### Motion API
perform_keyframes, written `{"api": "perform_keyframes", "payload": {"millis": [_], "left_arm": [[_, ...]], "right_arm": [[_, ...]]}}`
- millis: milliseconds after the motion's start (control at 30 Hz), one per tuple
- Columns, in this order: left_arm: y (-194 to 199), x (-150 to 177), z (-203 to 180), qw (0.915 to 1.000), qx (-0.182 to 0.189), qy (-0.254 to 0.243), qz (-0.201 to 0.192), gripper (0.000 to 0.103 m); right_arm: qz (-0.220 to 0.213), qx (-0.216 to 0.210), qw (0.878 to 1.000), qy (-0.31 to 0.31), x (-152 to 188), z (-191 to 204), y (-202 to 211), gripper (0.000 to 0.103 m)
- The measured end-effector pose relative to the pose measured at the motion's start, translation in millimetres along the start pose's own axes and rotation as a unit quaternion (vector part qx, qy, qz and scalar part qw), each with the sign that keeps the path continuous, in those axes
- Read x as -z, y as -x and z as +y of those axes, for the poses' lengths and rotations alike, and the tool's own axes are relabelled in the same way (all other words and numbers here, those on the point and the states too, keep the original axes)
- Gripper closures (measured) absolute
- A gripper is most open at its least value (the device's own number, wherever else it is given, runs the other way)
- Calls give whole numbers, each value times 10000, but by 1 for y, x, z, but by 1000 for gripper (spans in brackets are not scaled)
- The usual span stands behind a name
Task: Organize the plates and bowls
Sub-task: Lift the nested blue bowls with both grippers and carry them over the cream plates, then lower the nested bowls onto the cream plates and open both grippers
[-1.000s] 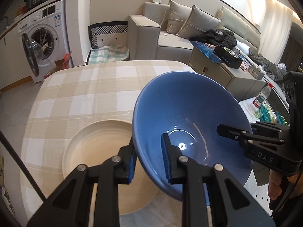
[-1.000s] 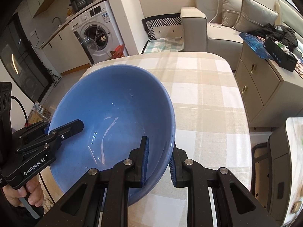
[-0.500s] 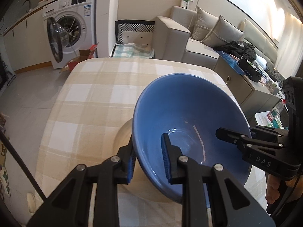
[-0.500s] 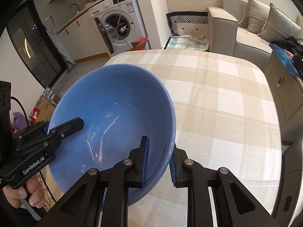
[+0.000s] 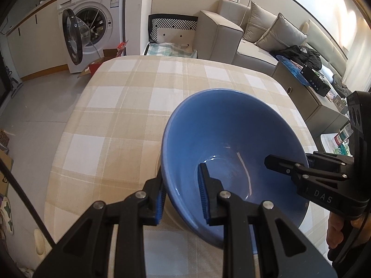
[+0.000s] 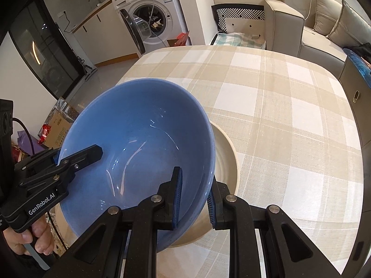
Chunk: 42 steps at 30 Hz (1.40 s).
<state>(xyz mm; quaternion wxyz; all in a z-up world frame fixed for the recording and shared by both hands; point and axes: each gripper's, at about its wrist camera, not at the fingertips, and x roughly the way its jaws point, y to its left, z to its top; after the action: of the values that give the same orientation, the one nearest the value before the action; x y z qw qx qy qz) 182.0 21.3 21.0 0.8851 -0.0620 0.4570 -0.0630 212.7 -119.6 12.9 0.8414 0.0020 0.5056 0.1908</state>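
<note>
Checked cloth covers the table (image 6: 289,106), where a cream plate (image 6: 228,157) lies. Directly above the plate hangs the blue bowl (image 5: 231,139), glossy, rigid, likely slippery and breakable. Left gripper (image 5: 182,197) and right gripper (image 6: 193,193) each pinch opposite rims, sensible holds.

A surface draped in a beige-and-white checked tablecloth (image 5: 129,106) fills the middle of the left wrist view. At about 11 o'clock beyond it stands a white front-loading washing machine (image 5: 97,23) with its round black-rimmed door (image 5: 73,39) swung open, and a red-lined open cardboard box (image 5: 97,66) sits on the floor at its foot. At 12 o'clock a black-and-white zigzag-patterned panel (image 5: 172,24) leans beside a beige upholstered sofa (image 5: 222,39). Grey square cushions (image 5: 281,34) rest on the sofa at 1 o'clock, with a crumpled black garment (image 5: 301,55) near them. A tan low cabinet (image 5: 301,97) stands at 2 o'clock.
</note>
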Motion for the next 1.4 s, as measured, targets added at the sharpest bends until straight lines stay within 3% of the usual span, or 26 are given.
{"api": "perform_keyframes", "payload": {"millis": [1400], "left_arm": [[-4, 2, -2, 9998, 180, -77, 5, 76]], "right_arm": [[-32, 14, 10000, -91, -5, -15, -4, 82]]}}
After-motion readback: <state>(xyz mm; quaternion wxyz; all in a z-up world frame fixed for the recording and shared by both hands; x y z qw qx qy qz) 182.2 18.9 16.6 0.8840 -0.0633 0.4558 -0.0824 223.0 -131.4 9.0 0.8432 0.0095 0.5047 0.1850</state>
